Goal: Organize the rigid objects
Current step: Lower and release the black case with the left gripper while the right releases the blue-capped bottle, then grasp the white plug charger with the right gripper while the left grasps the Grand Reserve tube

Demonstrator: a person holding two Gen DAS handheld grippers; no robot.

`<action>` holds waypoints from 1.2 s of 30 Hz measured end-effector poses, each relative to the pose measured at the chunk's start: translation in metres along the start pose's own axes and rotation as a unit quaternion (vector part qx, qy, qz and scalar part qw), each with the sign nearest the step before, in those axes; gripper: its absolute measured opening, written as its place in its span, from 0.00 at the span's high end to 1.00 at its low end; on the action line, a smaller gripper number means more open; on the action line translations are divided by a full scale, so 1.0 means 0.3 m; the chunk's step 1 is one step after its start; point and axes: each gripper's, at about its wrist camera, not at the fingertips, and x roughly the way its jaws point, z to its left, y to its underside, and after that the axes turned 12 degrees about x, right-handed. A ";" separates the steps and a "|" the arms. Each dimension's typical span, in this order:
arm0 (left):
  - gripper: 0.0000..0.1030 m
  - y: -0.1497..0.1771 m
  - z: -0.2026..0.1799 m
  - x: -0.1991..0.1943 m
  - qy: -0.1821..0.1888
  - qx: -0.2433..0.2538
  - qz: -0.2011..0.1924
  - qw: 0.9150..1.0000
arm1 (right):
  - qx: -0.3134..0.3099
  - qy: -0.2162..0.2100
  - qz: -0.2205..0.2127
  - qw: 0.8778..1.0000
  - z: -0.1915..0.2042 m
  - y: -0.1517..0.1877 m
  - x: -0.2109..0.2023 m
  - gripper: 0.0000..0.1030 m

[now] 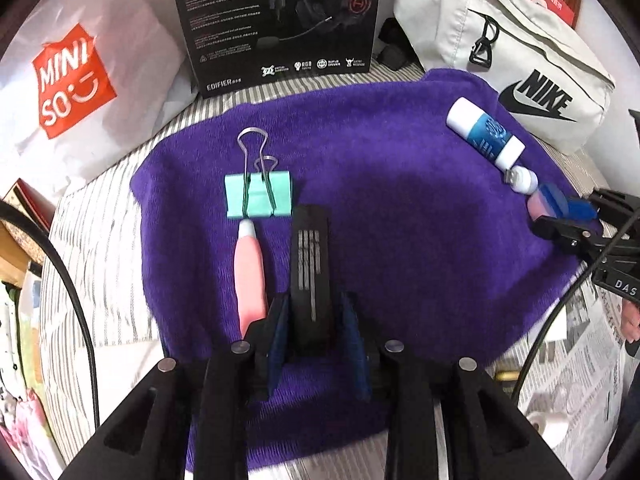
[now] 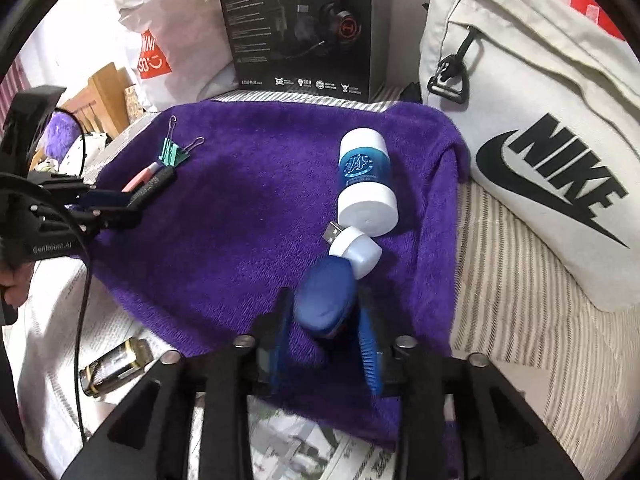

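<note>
Left tool [image 1: 316, 316] has its jaws around one black flat bar [image 1: 310, 264], long axis pointing away, beside one pink pen [image 1: 250, 272] and one green binder clip [image 1: 259, 199] on the purple towel [image 1: 400, 208]. Right tool [image 2: 326, 334] stands spread around one blue oval piece [image 2: 325, 300]; one white-capped bottle [image 2: 366, 180] and one USB plug [image 2: 354, 250] lie ahead.

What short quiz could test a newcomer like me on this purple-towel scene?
1. True or false: the green binder clip lies on the purple towel.
2. Which brand is printed on the off-white bag? A Nike, B Puma, C Adidas.
3. What lies between the jaws of the left gripper?

Key: 1 true. 2 A. 3 a flat black bar, next to the pink pen.
</note>
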 end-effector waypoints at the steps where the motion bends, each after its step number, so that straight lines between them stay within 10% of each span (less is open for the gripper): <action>1: 0.73 0.009 -0.003 -0.006 0.000 -0.002 0.002 1.000 | -0.003 0.003 -0.004 1.000 0.004 0.007 -0.020 0.51; 12: 0.47 0.126 -0.052 -0.205 -0.023 -0.021 -0.040 0.999 | -0.026 -0.044 -0.026 0.998 0.091 0.143 -0.260 0.51; 36: 0.47 0.303 -0.112 -0.235 0.016 -0.036 -0.042 0.998 | -0.162 -0.040 0.011 0.986 0.246 0.194 -0.064 0.39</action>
